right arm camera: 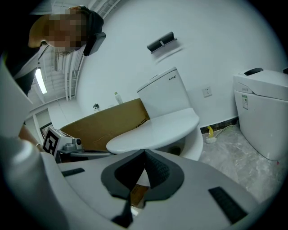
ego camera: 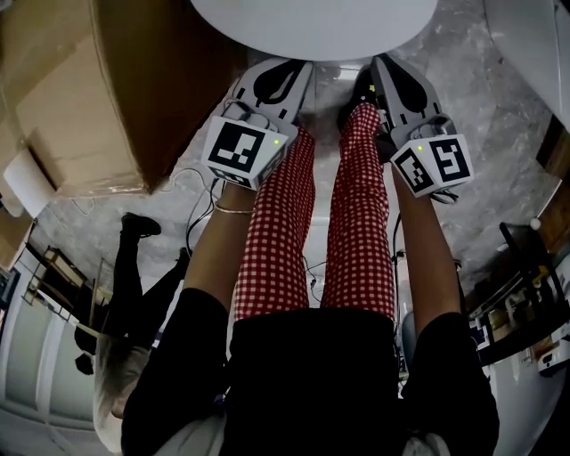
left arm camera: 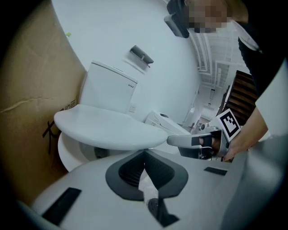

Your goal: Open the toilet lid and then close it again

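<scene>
I hold left tongs (left arm camera: 144, 155) and right tongs (right arm camera: 144, 152) pressed together, empty, the toilet lid (left arm camera: 108, 128) front edge just beyond both

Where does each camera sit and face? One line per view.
Head view: on the head, facing down at the lid; shows arms, legs, left hand-held gripper, right hand-held gripper.
Left gripper view: on the left one, facing the lid over its shut jaws.
Right gripper view: on the right one, shut jaws toward the lid.
Shared: all show the lid; each gripper view shows the other hand-held gripper.
</scene>
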A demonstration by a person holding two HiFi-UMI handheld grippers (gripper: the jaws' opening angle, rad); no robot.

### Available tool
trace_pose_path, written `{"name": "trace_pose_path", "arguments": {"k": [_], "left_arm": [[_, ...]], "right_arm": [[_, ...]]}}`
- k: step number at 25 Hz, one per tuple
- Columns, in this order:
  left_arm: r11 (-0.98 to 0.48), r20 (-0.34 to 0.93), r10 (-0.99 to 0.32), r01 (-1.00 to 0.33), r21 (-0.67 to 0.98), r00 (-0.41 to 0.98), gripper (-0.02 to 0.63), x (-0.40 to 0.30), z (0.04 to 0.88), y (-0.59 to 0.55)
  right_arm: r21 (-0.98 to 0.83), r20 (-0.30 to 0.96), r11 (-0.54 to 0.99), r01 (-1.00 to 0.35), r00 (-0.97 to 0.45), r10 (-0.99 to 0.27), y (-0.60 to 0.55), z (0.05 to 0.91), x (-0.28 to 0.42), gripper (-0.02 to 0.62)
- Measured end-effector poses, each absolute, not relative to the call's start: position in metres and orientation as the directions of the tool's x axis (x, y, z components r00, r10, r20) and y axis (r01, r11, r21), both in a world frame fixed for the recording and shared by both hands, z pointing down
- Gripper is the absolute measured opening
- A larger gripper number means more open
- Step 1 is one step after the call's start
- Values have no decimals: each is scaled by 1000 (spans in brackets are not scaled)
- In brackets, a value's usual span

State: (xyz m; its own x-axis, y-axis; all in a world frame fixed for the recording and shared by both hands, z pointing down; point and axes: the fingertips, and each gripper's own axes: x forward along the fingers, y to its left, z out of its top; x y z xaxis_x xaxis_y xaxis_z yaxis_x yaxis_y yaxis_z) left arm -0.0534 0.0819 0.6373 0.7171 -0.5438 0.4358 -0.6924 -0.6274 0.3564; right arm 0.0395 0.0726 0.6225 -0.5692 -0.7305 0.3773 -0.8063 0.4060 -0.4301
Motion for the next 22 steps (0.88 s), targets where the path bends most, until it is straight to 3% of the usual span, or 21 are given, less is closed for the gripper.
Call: {"name": "trace_pose_path", "arguments": {"k": [22], "left_arm": [[-578, 490, -534, -721, 383, 689, 3, -54, 665, 85]], "right_arm": [[-448, 406, 415, -792, -594, -695, 77, 649, 40, 18]]}}
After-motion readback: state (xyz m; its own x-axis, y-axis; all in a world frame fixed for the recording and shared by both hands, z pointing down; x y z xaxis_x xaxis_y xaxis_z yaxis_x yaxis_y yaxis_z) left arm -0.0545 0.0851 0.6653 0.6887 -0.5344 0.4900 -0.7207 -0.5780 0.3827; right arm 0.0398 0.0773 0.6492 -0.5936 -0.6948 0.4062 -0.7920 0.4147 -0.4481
